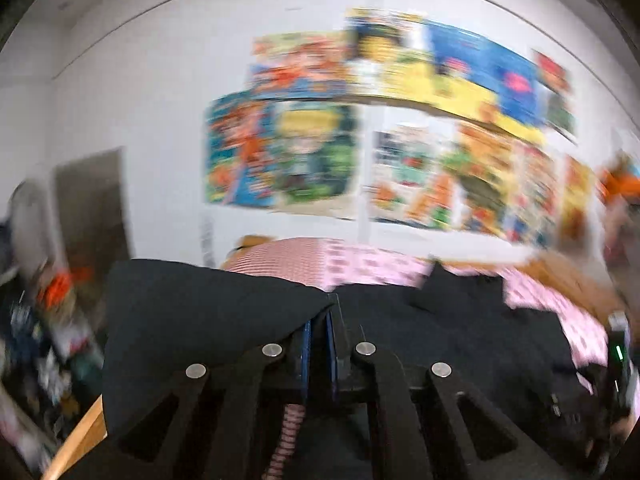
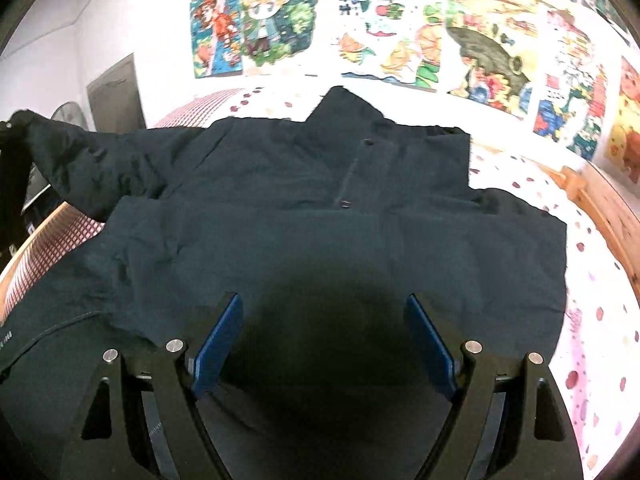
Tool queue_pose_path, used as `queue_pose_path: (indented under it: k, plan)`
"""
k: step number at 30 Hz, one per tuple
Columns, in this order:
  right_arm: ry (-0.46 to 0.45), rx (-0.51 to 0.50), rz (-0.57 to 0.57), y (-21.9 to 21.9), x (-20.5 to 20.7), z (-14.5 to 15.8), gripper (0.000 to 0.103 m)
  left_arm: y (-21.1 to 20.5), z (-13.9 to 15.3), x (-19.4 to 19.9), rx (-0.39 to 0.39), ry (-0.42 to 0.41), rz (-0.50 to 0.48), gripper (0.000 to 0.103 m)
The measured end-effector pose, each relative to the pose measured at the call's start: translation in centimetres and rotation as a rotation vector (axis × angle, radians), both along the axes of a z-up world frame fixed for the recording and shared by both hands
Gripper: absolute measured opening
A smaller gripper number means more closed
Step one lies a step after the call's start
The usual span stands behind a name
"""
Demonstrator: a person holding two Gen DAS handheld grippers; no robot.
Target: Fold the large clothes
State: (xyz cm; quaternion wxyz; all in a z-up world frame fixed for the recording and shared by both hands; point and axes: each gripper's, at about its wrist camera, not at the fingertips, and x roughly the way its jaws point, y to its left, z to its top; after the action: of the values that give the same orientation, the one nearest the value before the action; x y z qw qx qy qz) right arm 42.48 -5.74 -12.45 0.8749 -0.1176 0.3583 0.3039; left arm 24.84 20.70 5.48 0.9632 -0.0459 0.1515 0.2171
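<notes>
The dark jacket [image 2: 320, 220] lies spread on the bed [image 2: 592, 320]. The left gripper [image 1: 319, 320] has its jaws pinched on the sleeve [image 1: 200, 312], lifted at 9 o'clock, probably to fold it inward. The right gripper [image 2: 324, 336] hovers wide open over the hem. Free bedsheet remains toward 3 o'clock.

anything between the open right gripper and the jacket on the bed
Nothing visible. The right gripper hangs open right above the dark jacket, with only bare fabric between its blue pads. The left gripper is shut on the jacket's sleeve.
</notes>
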Motion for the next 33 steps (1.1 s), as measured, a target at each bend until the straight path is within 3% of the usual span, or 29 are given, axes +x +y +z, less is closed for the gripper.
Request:
queue_pose_path:
  k: [5,11,14,18,24,26,29,33]
  plan:
    - [-0.002,0.007,-0.048,-2.1,0.6,0.3,0.079,-5.8,-1.2,2.7,0.086,0.11,-0.2,0.007]
    - [0.007,0.004,-0.094,-4.5,1.0,0.2,0.079,-11.6,-5.6,4.7,0.152,0.309,-0.412,0.007]
    - [0.013,-0.006,-0.107,-5.2,1.2,-0.1,0.079,-13.6,-7.6,5.1,0.176,0.413,-0.491,0.007]
    - [0.028,-0.015,-0.117,-5.8,1.5,-0.7,0.079,-15.3,-9.7,4.8,0.21,0.517,-0.528,0.008]
    - [0.045,0.001,-0.114,-6.0,1.6,-1.0,0.079,-17.2,-11.2,3.3,0.197,0.616,-0.641,0.026]
    - [0.045,0.02,-0.1,-6.0,1.4,-0.9,0.079,-18.0,-11.3,2.1,0.207,0.628,-0.673,0.041]
    - [0.032,0.045,-0.062,-5.5,0.9,-0.6,0.079,-18.2,-10.6,-0.2,0.193,0.582,-0.712,0.066]
    - [-0.01,0.061,0.026,-3.9,-0.7,0.0,0.079,-16.9,-8.7,-2.7,0.133,0.503,-0.709,0.073]
